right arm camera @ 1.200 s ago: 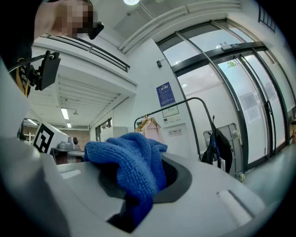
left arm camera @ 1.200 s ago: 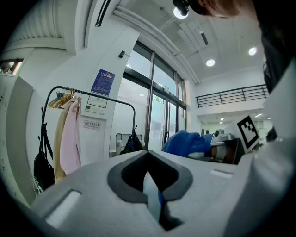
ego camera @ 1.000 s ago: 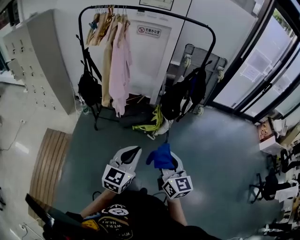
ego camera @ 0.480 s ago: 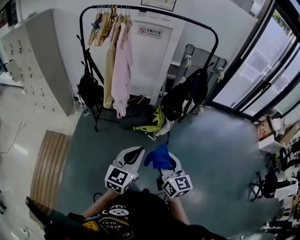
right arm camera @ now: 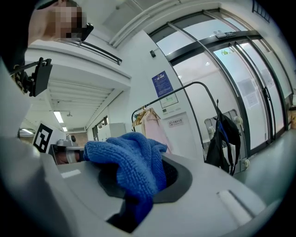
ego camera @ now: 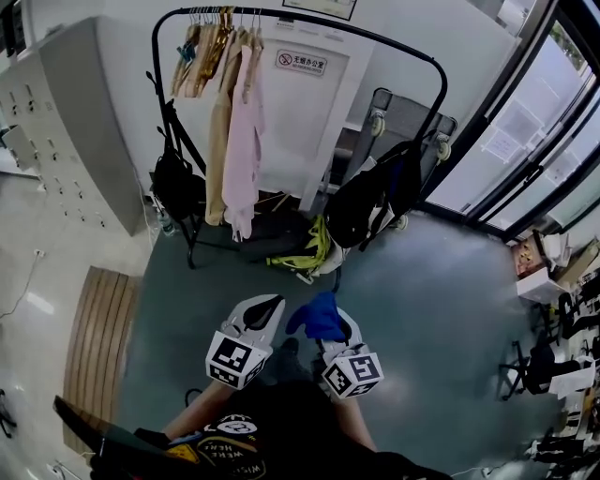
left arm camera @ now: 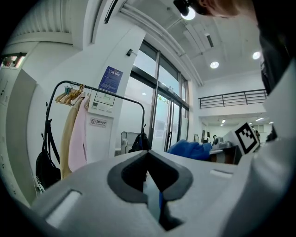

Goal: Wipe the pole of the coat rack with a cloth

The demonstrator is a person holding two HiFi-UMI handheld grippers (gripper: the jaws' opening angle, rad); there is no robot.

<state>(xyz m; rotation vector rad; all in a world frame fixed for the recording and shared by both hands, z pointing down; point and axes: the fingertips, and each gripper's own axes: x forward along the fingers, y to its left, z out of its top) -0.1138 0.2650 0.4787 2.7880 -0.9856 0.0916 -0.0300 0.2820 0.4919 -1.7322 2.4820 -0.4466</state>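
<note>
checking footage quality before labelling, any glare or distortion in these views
Head view: fisheye bows the coat rack, and the glass doors wash out white. Left gripper view: black round vignette, ceiling lamp glares. Right gripper view: blue cloth sharp, corners black.

Blue cloth (right arm camera: 134,166) — black rack (ego camera: 309,28)

Head view:
- The blue cloth (ego camera: 321,317) is draped over the right gripper (ego camera: 330,324), so its jaw ends are hidden.
- The lower right post of the coat rack (ego camera: 375,39) is hidden behind a hanging black bag (ego camera: 364,202).
- The lower left post is partly behind another black backpack (ego camera: 176,183).
- The wall sign (ego camera: 298,63) print is too small to read.
- The poster (ego camera: 319,7) is cut by the top edge.
- The person's arms are cut by the bottom edge.

Right gripper view: the cloth's lower end drops into the jaw slot, out of sight.

Left gripper view: the rack's base is hidden behind the left gripper (left arm camera: 147,155) body.
</note>
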